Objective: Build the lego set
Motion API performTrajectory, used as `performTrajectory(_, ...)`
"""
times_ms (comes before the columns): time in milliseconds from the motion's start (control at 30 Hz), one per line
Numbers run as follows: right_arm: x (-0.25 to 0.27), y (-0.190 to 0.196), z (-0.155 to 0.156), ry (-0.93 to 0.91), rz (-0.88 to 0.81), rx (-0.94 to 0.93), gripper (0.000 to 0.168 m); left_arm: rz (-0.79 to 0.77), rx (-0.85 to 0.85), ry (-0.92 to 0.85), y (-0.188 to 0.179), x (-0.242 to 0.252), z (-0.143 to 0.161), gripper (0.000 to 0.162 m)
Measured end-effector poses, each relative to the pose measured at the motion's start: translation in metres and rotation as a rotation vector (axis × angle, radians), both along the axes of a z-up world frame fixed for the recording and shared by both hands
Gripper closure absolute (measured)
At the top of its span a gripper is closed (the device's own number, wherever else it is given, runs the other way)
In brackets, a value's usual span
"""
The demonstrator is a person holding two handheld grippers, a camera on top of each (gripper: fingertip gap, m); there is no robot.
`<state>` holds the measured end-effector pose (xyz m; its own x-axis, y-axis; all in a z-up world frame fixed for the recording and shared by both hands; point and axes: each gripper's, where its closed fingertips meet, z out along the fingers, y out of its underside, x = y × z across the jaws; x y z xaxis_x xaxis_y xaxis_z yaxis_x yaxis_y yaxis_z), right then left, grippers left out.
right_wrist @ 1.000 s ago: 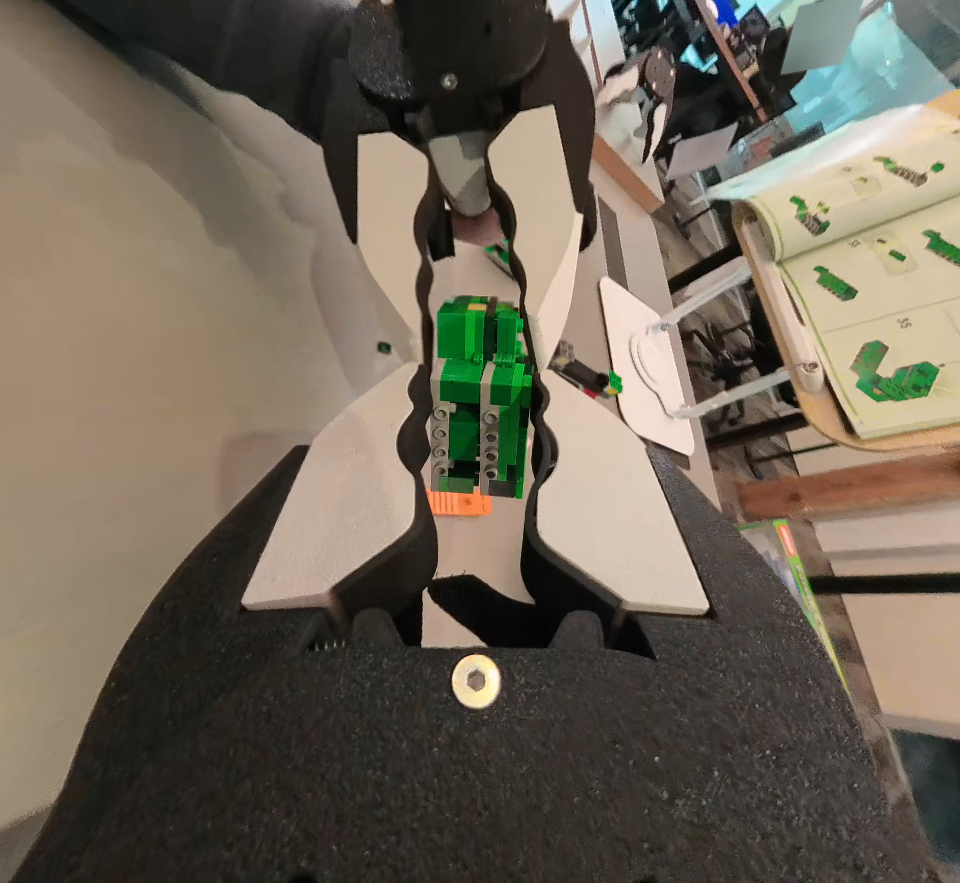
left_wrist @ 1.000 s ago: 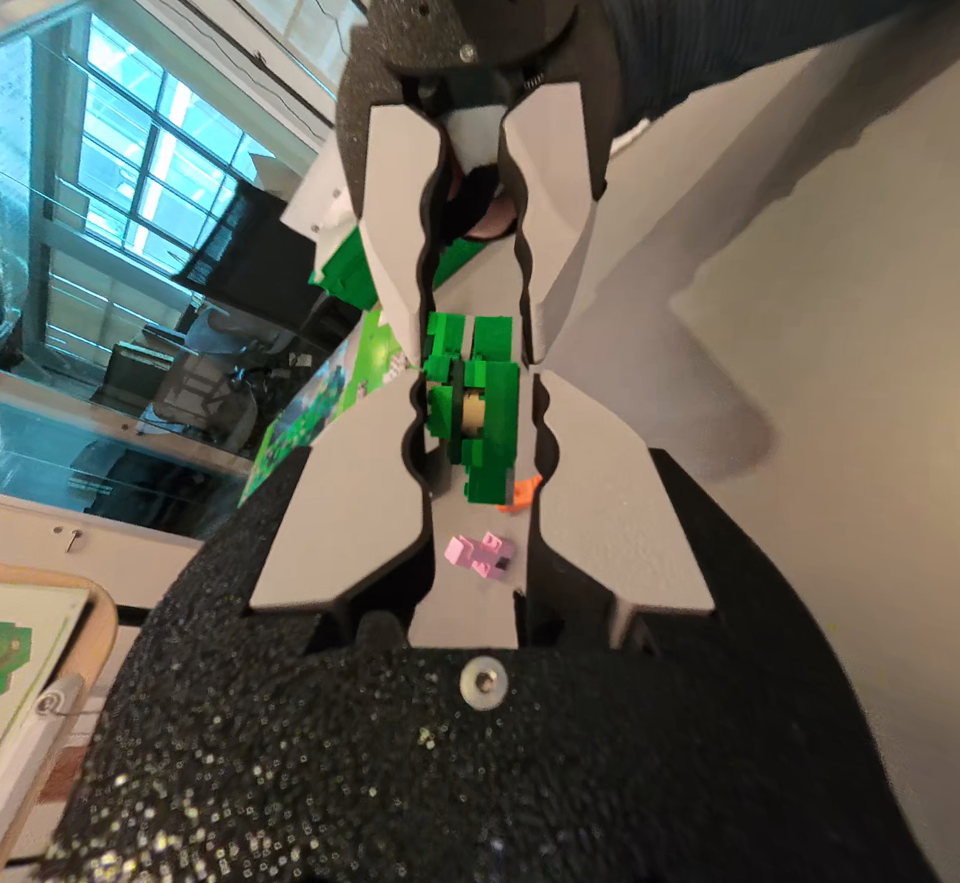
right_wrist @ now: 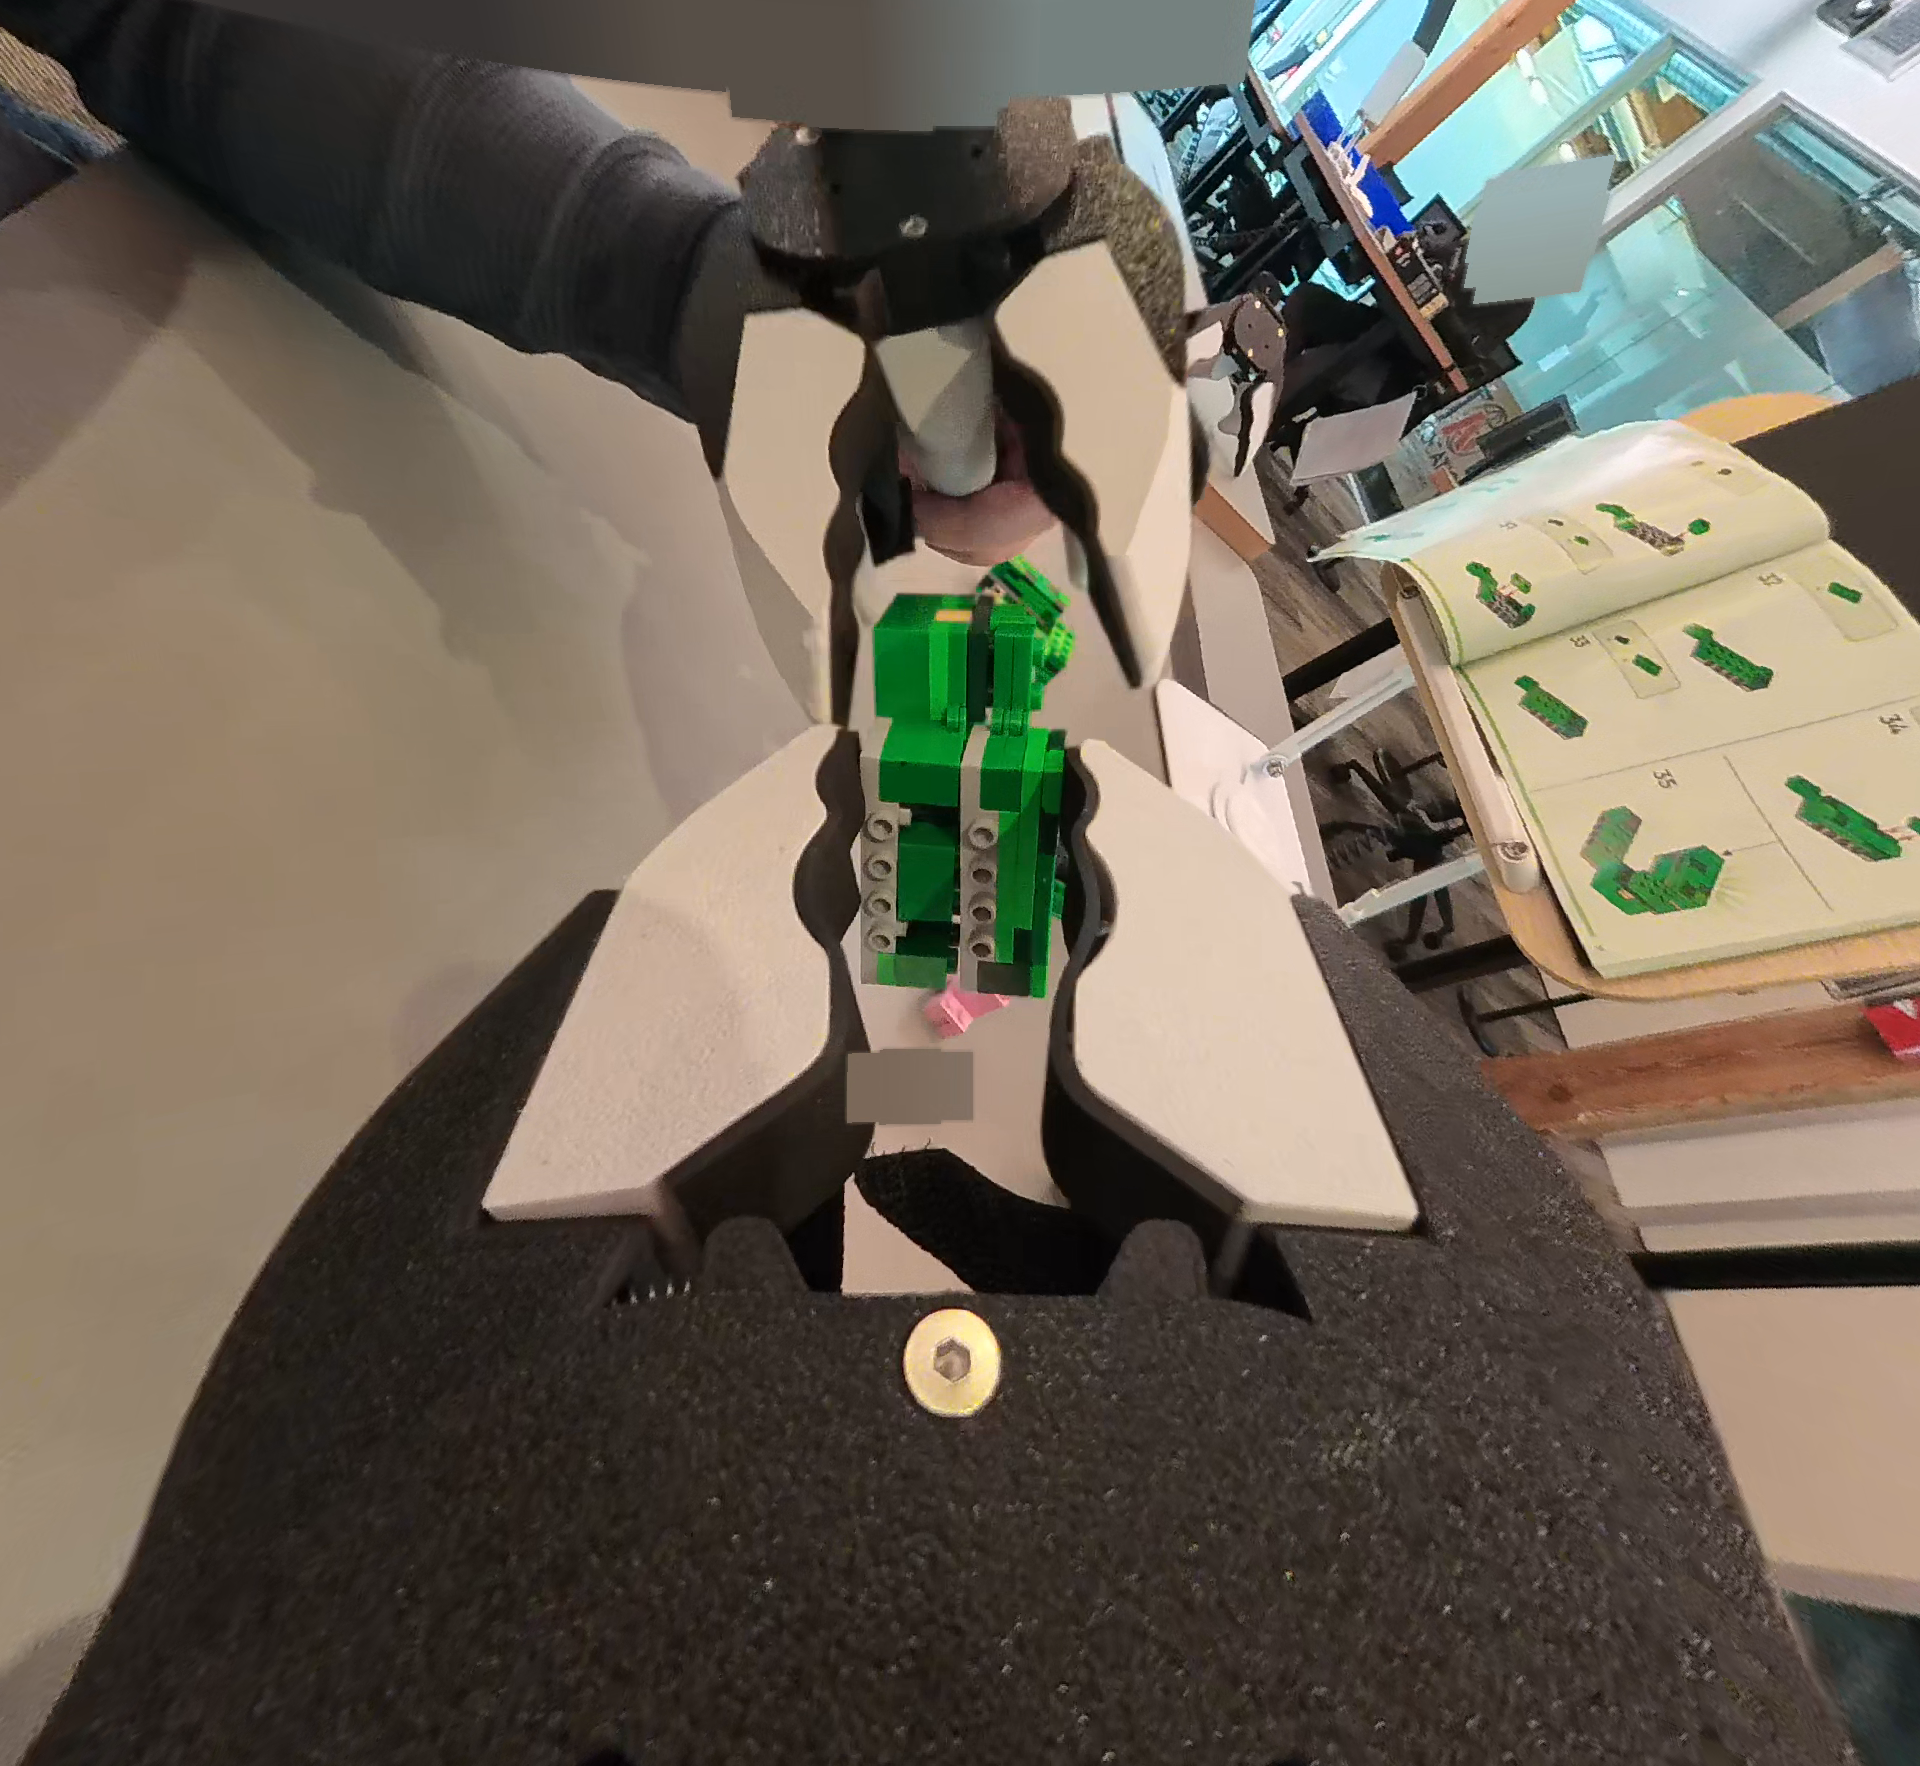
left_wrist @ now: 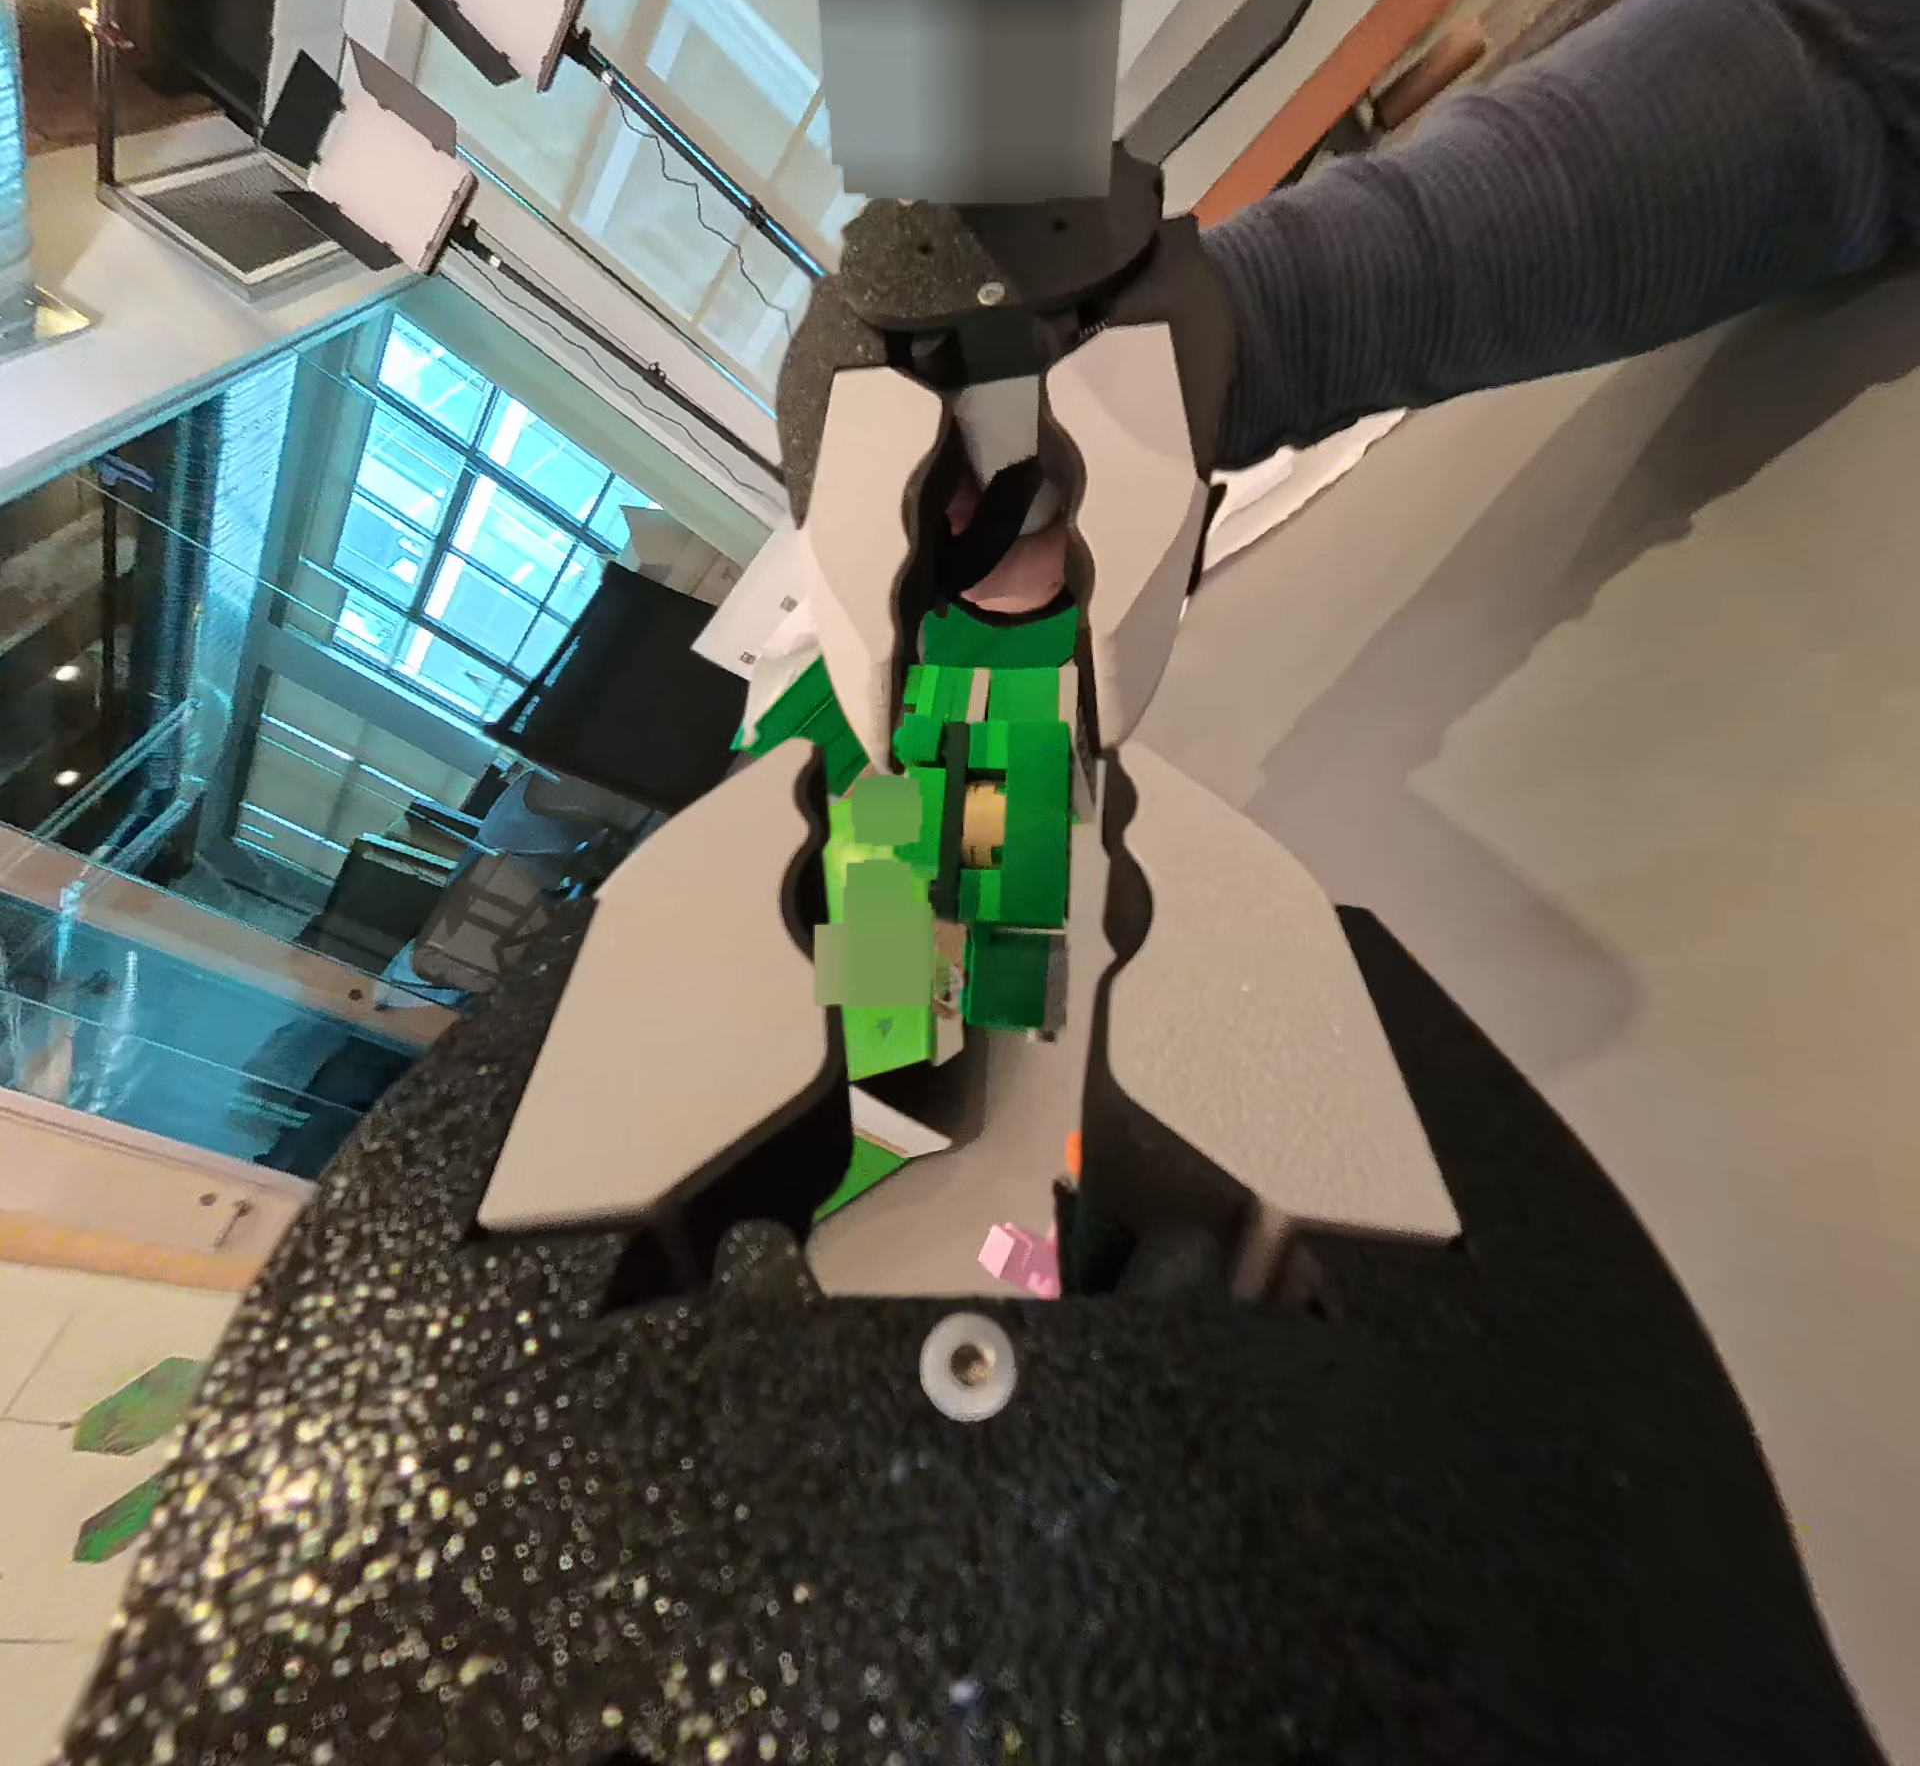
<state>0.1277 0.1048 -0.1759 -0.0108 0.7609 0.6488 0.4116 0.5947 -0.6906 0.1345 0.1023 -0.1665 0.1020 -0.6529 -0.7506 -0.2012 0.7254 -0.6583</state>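
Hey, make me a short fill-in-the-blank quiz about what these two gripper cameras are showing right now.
1. Both the left gripper and the right gripper close on one lego model that is mostly ____ in colour.
2. On the table beneath the model lies a small ____ brick piece.
3. The instruction booklet on the stand lies ____, showing its pages.

Missing words: green; pink; open

— What sort of place is this?
— An open-plan office or lab — tall gridded windows, glass partitions, and studio light panels on a stand overhead.
— Anything else?
— Desks with office chairs, a dark monitor, workbenches crowded with gear, and an instruction booklet propped on a holder beside the pale table.
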Motion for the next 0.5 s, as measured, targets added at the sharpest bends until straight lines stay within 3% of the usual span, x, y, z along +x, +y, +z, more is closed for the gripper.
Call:
performTrajectory(67, 0.000, 0.000, 0.000, -0.009, -0.005, 0.008, 0.132, -0.038, -0.043, -0.005, -0.005, -0.001, 0.002, 0.110)
performTrajectory(300, -0.001, -0.001, -0.004, -0.047, -0.014, 0.034, 0.132, -0.002, -0.011, 0.103, -0.004, -0.001, -0.008, 0.131)
performTrajectory(500, -0.001, -0.001, -0.004, -0.066, -0.028, 0.060, 0.132, 0.000, 0.004, 0.120, -0.005, -0.002, -0.007, 0.132)
